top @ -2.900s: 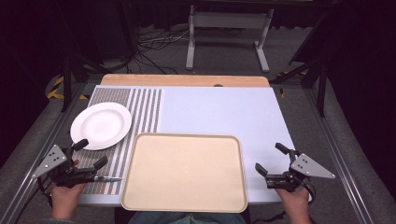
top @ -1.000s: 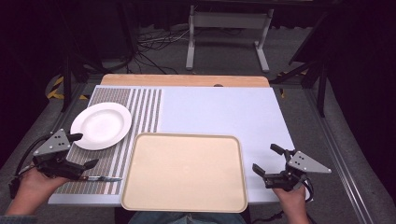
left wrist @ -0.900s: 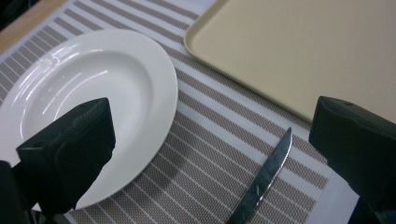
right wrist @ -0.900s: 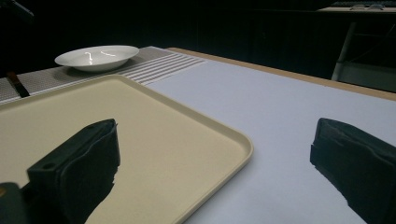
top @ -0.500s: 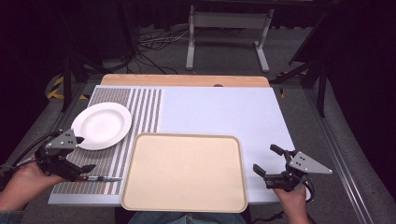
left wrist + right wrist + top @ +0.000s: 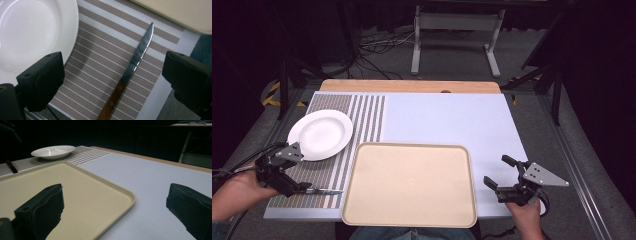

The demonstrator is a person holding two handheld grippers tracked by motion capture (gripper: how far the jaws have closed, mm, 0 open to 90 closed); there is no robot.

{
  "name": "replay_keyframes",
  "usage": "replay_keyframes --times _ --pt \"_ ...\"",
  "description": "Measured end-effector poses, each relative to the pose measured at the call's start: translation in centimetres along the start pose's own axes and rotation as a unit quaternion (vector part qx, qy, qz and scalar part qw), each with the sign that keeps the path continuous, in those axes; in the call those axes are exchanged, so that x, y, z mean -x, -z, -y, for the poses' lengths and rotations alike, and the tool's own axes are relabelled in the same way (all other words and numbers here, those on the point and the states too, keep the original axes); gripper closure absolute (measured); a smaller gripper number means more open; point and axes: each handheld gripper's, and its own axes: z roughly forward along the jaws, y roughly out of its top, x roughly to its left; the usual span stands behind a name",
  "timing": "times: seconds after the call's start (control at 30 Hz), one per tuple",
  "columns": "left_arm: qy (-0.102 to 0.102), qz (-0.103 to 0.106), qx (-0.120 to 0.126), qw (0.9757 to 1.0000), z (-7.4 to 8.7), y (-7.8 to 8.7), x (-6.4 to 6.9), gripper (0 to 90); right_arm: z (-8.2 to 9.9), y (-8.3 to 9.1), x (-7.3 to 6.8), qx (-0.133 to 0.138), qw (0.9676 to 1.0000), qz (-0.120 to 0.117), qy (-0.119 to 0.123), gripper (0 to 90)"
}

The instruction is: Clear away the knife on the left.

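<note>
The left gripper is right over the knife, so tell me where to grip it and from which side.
Grip the knife by its wooden handle, from above. It lies flat on the striped mat, so the open left gripper should probably straddle the handle across its narrow width; the blade is thin and slick.

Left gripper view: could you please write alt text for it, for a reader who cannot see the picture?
A table knife with a wooden handle lies diagonally on a striped placemat, between the two open black fingers of the left gripper. A white plate sits at the upper left, and the edge of a beige tray crosses the upper right.
</note>
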Motion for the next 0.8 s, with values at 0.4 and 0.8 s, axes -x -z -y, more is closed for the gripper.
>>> replay_keyframes --times 0.4,0.8 --pt "-0.035 0.027 -0.067 0.9968 -0.5 -1.3 0.4 5.8 0.1 -0.1 0.0 -0.006 1.0 -0.004 -0.001 1.8" --pt "-0.088 0.043 -0.13 0.9867 -0.4 -2.5 0.6 8.6 0.1 -0.3 -0.1 -0.012 0.9998 -0.013 -0.002 1.8"
